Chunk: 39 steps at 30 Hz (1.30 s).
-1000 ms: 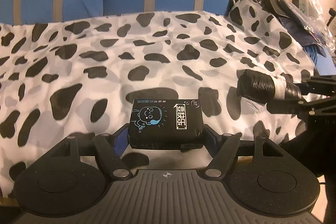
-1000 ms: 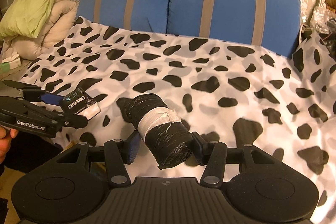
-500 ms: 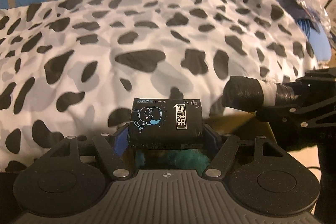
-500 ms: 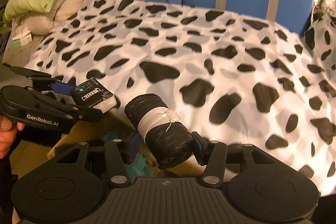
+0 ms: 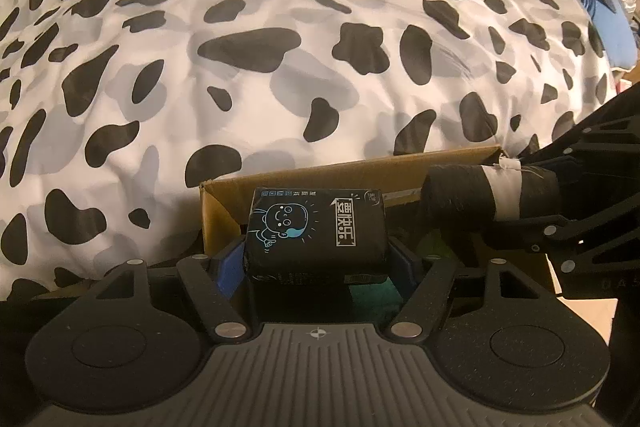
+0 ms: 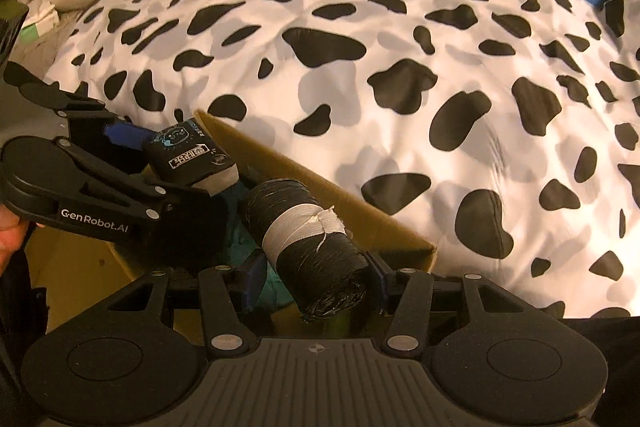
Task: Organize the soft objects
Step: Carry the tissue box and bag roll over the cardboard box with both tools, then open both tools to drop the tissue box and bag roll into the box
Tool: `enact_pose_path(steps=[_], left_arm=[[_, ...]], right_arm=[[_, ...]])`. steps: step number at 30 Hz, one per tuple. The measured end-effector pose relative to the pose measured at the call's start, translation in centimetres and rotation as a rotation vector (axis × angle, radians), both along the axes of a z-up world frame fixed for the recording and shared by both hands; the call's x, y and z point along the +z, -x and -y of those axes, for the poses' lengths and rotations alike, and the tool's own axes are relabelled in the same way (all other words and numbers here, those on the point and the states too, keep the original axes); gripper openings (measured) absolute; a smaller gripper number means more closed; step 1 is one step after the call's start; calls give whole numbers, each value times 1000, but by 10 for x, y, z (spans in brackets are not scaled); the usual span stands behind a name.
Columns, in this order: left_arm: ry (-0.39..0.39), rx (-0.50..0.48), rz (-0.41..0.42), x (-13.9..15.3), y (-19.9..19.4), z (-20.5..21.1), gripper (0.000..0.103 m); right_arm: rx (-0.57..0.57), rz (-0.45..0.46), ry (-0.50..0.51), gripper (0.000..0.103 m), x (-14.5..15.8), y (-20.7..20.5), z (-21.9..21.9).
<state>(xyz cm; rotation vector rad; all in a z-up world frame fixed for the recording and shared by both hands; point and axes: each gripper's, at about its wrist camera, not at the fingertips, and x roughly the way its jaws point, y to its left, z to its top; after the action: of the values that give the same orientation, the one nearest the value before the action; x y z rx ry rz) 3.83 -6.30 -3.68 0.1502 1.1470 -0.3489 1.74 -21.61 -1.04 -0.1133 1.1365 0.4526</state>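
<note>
Left gripper (image 5: 316, 263) jaws pinch the black tissue pack (image 5: 316, 231); right gripper (image 6: 316, 279) jaws pinch the black bag roll (image 6: 306, 243), both over the cardboard box (image 6: 320, 187). Danger: the roll crowds in from three o'clock, so they could collide, or snag the rim at twelve.

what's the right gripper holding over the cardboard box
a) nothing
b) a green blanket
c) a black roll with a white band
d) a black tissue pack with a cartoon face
c: the right gripper is shut on the black roll with a white band over the cardboard box; the tissue pack sits in the left gripper.
</note>
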Motion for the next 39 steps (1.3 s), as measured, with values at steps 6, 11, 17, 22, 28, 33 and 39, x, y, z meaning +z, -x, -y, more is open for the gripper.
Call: enact_pose_path(steps=[6, 11, 17, 22, 28, 33, 39], left_arm=[[-22, -5, -47, -6, -4, 2, 72], [-21, 4, -65, -9, -5, -1, 81], [3, 48, -75, -5, -9, -7, 103], [-24, 68, -65, 7, -3, -6, 103], [-39, 65, -71, 18, 14, -5, 103], [-38, 76, -95, 18, 27, -7, 103], [-70, 100, -132, 8, 35, -11, 103]], right_arm=[[8, -43, 15, 61, -6, -4, -3], [6, -46, 49, 103, -8, -5, -5], [-20, -83, 82, 103, -12, -8, -3], [-58, -106, 86, 103, -6, -7, -2], [-86, -132, 116, 103, 5, 5, -1], [-80, -131, 155, 103, 11, 20, -1], [-100, -176, 115, 103, 8, 31, 3]])
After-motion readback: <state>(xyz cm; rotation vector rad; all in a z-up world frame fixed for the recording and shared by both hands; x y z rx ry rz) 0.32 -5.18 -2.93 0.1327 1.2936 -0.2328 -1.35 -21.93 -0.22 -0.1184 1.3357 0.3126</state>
